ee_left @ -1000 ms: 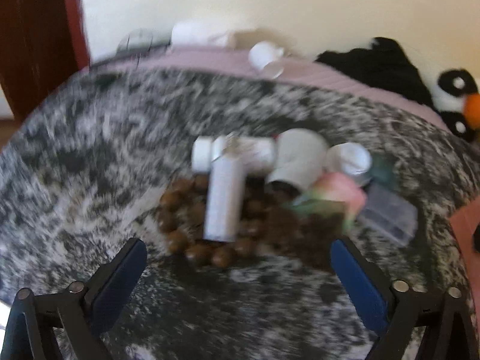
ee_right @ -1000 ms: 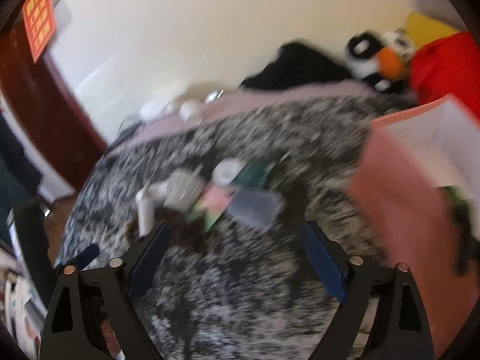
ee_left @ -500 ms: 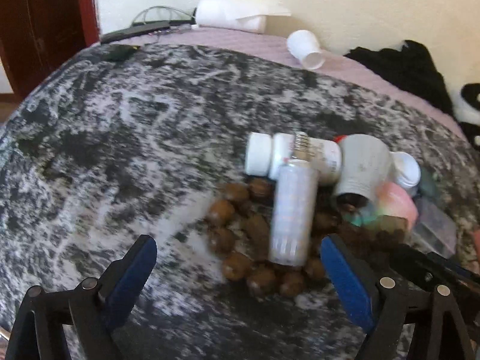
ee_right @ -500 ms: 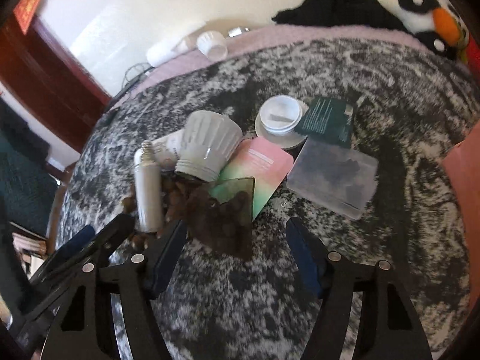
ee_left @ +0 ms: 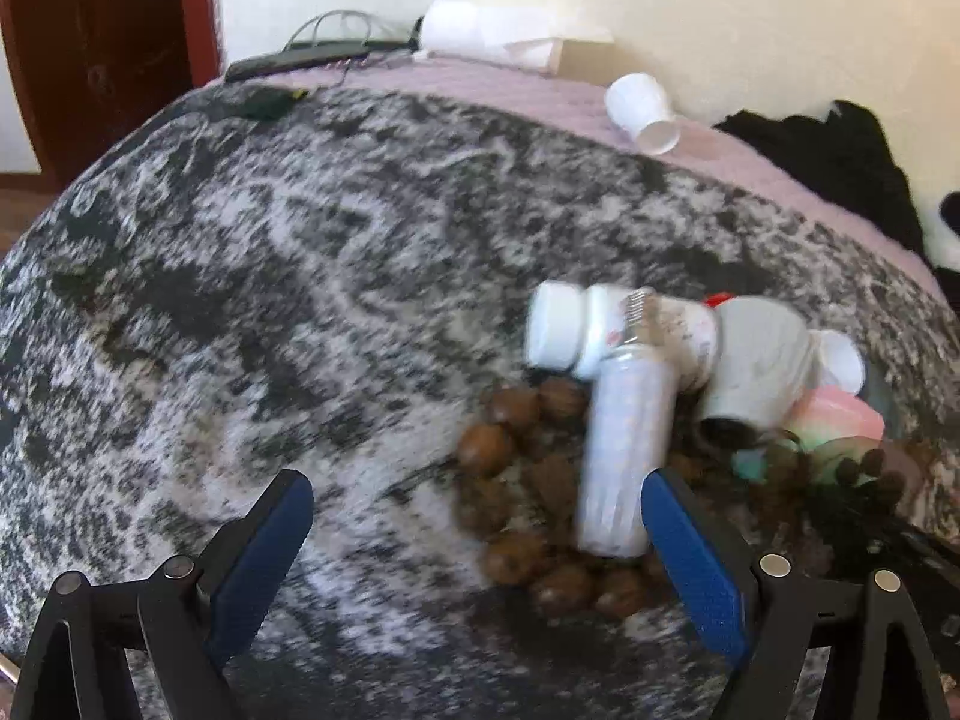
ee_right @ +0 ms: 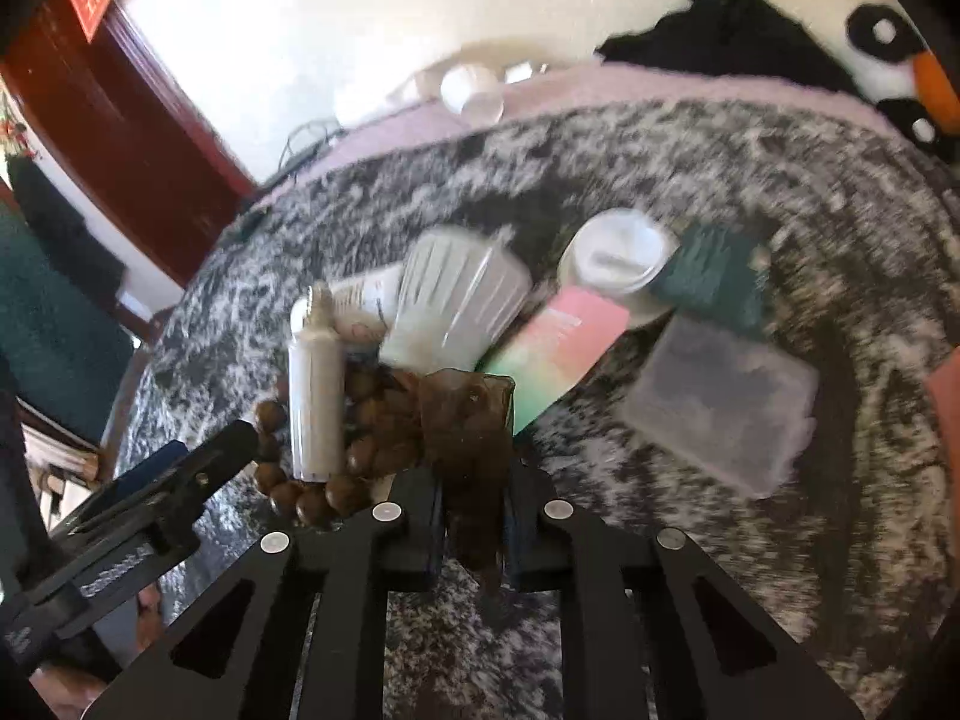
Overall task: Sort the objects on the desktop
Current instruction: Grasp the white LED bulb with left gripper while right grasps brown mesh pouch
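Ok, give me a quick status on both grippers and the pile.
Right gripper shut on brown translucent piece. Left gripper open, empty, by the white bottle. Bottle lies across bead string; pile crowded.

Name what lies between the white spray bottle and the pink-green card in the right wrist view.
A heap of brown beads and the dark translucent piece held by the right gripper lie between the white spray bottle and the pink-green card.

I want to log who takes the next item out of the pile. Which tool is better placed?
Right. The right tool is closed on the brown translucent piece, ready to lift it. The left tool is open and empty, beside the white spray bottle.
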A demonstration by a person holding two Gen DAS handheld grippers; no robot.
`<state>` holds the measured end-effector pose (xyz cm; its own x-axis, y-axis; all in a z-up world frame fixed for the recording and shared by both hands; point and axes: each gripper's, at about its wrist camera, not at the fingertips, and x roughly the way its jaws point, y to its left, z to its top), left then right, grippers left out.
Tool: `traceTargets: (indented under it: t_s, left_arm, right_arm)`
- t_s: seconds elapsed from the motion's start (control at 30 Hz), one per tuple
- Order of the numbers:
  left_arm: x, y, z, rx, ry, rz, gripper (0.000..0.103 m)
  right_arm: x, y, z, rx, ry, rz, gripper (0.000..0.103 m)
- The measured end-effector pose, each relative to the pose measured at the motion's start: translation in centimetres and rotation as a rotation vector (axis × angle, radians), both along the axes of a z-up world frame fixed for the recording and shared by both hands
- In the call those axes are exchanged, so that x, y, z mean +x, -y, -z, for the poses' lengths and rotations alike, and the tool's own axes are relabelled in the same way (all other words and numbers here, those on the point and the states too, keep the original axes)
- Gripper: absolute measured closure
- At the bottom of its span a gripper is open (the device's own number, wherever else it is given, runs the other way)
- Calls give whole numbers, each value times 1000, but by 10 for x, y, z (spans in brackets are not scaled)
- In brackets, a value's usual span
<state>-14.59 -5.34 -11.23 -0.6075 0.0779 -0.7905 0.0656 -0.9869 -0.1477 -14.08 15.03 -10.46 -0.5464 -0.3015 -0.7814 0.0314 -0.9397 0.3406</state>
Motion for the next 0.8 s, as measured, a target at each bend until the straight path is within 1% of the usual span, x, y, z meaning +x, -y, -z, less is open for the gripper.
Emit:
traceTargets:
  t_s: [0.13,0.23,0.27,0.3,0.33,0.4,0.43,0.47,0.5,0.53,0.63,0.8]
  left_arm:
    - [-1,-36,-5,-7,-29,88,11]
    - [-7,-61,1,-41,-18,142,12]
    - [-10,-67,7,-55,-2,156,18]
    - [-14,-71,13,-72,21,163,26]
    - [-18,-75,19,-87,39,161,29]
    - [-27,-72,29,-100,64,141,50]
    - [-29,-69,30,-100,59,135,57]
    - [-30,-66,29,-91,57,131,60]
    - [-30,-62,25,-72,52,125,70]
    - [-28,-57,19,-57,37,114,76]
    - [-19,-49,-2,-52,-18,94,77]
    - [-1,-39,-39,0,-94,93,77]
  right_arm:
    - [13,-23,-20,-23,-42,57,88]
    - [17,-36,-28,-39,-54,80,88]
    - [19,-41,-29,-38,-56,85,88]
    - [20,-45,-30,-37,-57,91,88]
    - [21,-50,-31,-36,-58,97,88]
    - [23,-56,-31,-27,-58,106,89]
    - [23,-60,-31,-24,-57,112,89]
    - [24,-65,-31,-23,-58,119,89]
    - [24,-69,-31,-22,-58,125,89]
    - [25,-73,-32,-18,-61,130,89]
    - [29,-80,-37,-8,-72,143,89]
    - [38,-81,-46,-24,-85,148,89]
